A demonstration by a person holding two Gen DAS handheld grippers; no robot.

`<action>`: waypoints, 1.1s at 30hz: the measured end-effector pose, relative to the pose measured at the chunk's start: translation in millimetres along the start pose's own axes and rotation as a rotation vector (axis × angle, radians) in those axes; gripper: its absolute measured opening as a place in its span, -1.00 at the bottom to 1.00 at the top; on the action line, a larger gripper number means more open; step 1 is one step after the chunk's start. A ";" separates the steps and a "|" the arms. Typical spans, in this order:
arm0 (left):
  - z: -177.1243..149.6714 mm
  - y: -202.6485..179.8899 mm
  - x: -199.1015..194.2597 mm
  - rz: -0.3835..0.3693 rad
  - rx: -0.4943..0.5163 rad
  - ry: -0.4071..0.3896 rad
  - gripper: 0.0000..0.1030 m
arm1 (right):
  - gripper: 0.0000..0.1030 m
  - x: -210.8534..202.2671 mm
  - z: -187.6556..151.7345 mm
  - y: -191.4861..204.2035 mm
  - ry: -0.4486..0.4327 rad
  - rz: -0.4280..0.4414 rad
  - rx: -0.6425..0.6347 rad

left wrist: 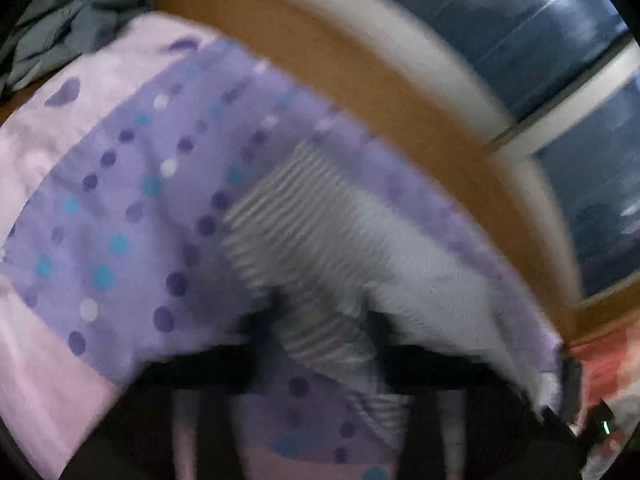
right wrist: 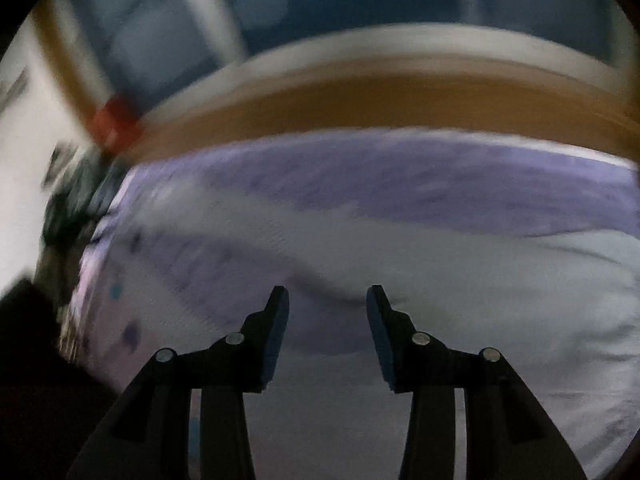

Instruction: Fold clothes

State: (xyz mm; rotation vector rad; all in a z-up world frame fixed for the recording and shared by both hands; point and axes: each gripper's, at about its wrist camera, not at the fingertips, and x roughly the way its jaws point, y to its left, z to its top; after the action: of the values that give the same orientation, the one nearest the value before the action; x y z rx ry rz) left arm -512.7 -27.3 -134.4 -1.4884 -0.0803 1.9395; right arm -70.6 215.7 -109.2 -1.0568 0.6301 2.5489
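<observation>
A purple dotted bedspread (left wrist: pixel 120 200) covers the bed; on it the striped grey garment (left wrist: pixel 288 216) runs from near-left to far-right. The left tool (left wrist: pixel 324 344) pinches its near end. The right tool (right wrist: pixel 328 300), fingers spread, hovers just above the cloth.

Wooden bed (left wrist: pixel 340 64) under dotted purple sheet (left wrist: pixel 120 200) (grey striped garment (left wrist: pixel 304 216) atop)

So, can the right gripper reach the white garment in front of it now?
Probably yes: the right gripper is open, and the white garment lies just ahead on the purple cloth with nothing between them.
</observation>
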 end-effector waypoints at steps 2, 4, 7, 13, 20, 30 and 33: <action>-3.4 10.0 2.5 -0.033 -0.097 0.005 -1.00 | -0.13 17.4 -0.4 46.4 0.030 0.071 -0.094; -6.3 17.4 -6.0 -0.125 -0.179 0.000 -1.00 | 0.14 34.8 -0.8 92.8 0.059 0.142 -0.187; -15.0 20.2 -40.5 -0.197 -0.205 -0.043 -1.00 | 0.22 61.9 -8.2 158.8 0.097 0.117 -0.383; -22.1 42.3 -142.7 -0.207 -0.236 -0.169 -1.00 | 0.22 64.2 -22.4 183.2 0.126 0.052 -0.452; -62.3 32.5 -175.0 -0.116 -0.105 -0.266 -0.25 | 0.24 66.3 -23.2 175.7 0.070 0.143 -0.456; -107.0 56.8 -138.9 -0.232 -0.126 -0.109 -0.07 | 0.44 192.6 80.5 316.3 -0.041 0.184 -0.678; -92.1 73.1 -147.6 -0.200 -0.008 -0.115 -0.07 | 0.20 236.2 85.7 347.6 0.015 0.135 -0.781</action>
State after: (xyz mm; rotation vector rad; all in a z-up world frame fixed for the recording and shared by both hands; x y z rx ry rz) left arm -450.1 -195.1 -75.2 -1.3193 -0.2779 1.8618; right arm -433.9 -11.4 -130.0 -1.2758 -0.3595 2.9748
